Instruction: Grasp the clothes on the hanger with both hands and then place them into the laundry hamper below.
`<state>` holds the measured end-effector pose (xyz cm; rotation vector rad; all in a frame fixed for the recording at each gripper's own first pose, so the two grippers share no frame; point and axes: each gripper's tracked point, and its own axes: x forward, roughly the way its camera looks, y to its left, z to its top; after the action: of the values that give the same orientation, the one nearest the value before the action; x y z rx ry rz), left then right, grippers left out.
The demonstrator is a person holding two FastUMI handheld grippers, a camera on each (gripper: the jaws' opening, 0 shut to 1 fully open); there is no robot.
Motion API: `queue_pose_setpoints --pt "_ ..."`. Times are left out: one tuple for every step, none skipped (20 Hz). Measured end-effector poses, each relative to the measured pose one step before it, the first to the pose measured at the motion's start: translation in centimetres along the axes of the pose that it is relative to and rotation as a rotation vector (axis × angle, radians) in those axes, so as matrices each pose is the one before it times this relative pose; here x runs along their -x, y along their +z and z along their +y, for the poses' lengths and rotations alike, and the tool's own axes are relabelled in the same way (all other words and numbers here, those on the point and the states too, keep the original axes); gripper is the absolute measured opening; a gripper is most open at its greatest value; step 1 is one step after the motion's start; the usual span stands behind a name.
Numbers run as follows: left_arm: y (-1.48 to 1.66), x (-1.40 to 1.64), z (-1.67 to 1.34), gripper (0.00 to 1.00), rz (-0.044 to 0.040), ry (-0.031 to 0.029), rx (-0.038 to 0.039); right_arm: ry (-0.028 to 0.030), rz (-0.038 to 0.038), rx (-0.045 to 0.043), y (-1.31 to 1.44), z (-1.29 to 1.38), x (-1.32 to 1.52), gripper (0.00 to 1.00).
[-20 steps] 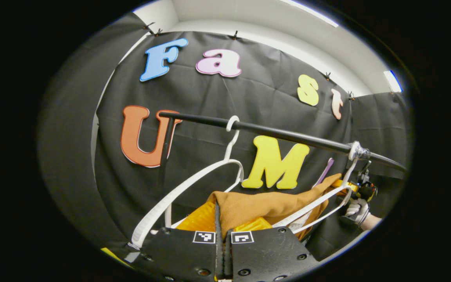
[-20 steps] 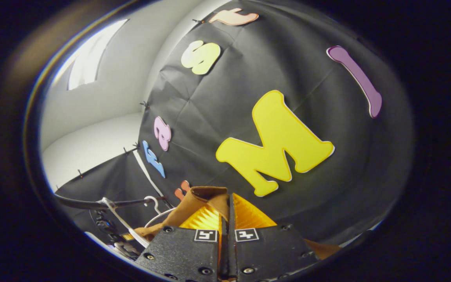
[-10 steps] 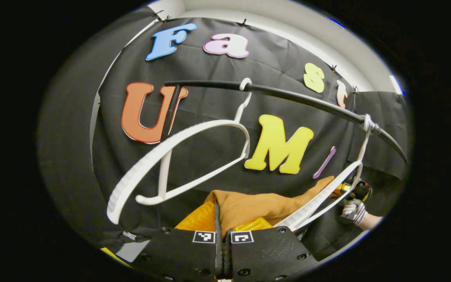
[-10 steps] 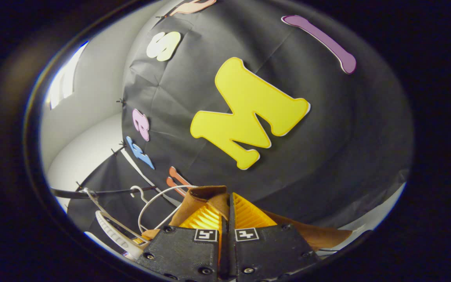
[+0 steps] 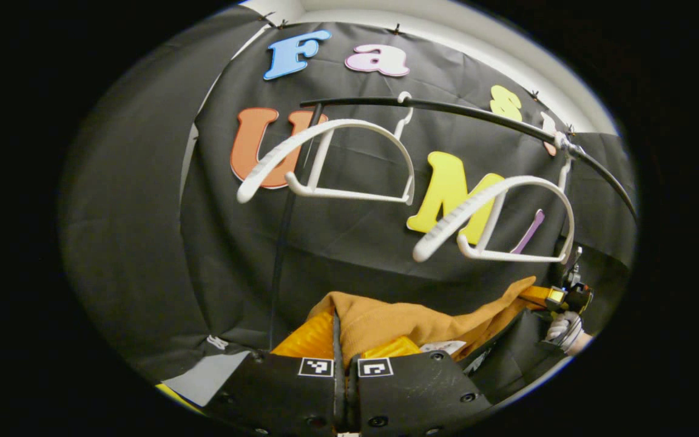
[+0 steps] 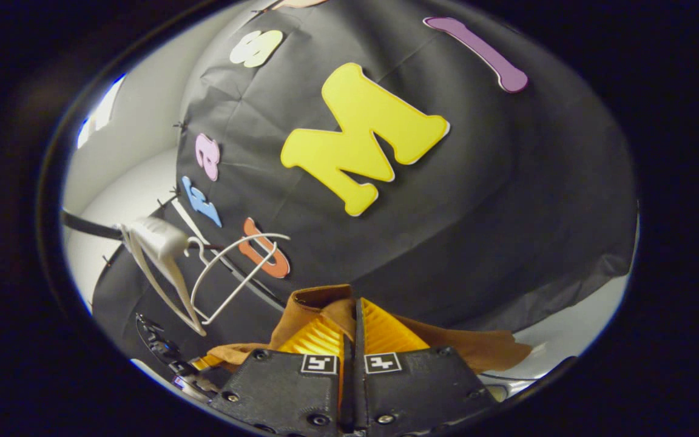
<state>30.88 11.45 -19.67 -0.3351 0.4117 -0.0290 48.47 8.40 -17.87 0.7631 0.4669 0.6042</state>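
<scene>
Your left gripper is clenched on one end of the brown garment, and your right gripper is clenched on the other end. The cloth hangs stretched between the two. In the left gripper view it lies below both white hangers, apart from them. The hangers are bare and hang on the black rail. Your gloved hand is at the far end.

A recording booth: black cloth wall, hanger rail.
</scene>
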Motion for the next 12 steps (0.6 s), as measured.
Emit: queue_pose_setpoints --pt "-0.544 0.9 -0.209 0.01 0.00076 0.00929 0.00004 -0.02102 -0.00447 0.01811 -0.99 -0.137 1.089 0.03" --pt "-0.398 0.964 -0.273 0.01 -0.00999 0.00369 0.00286 -0.00162 -0.00039 0.00754 -0.692 0.305 1.0 0.04" --pt "-0.283 1.001 -0.315 0.01 -0.00336 0.00502 0.00127 0.006 0.0047 -0.00583 -1.049 0.763 1.025 0.04" --pt "-0.079 0.923 -0.283 0.01 0.00341 0.00406 0.00423 0.00645 0.01073 0.00123 -0.991 0.858 0.918 0.04" --pt "0.036 0.722 -0.41 0.01 -0.00199 0.00083 0.00454 0.00182 0.00369 0.01054 -0.979 1.052 0.9 0.04" --pt "0.146 0.916 -0.6 0.01 -0.00441 -0.00075 0.00434 0.00997 0.0061 0.02178 -0.837 1.386 0.567 0.03" --pt "0.237 0.976 -0.991 0.01 -0.00417 -0.01195 -0.00665 0.01499 0.00736 0.02343 -0.81 2.045 0.781 0.03" --pt "0.343 0.685 -0.956 0.01 -0.00818 -0.01358 -0.00626 0.01896 0.00753 0.0204 -0.735 2.158 0.603 0.04" --pt "0.397 0.852 -1.339 0.01 -0.00026 -0.02303 -0.00887 0.01832 0.00698 0.01648 -0.711 2.132 0.358 0.04" --pt "0.338 0.68 -1.239 0.01 0.00018 -0.01947 -0.00858 0.01504 0.01185 0.02538 -0.624 2.05 0.087 0.04" --pt "0.217 0.654 -1.231 0.01 -0.00026 -0.02295 -0.00436 0.01757 0.00055 0.01941 -0.732 1.888 0.201 0.04" --pt "0.195 0.674 -1.38 0.01 -0.00068 -0.02141 -0.00326 0.01733 0.00262 0.01474 -0.557 1.996 0.491 0.04"
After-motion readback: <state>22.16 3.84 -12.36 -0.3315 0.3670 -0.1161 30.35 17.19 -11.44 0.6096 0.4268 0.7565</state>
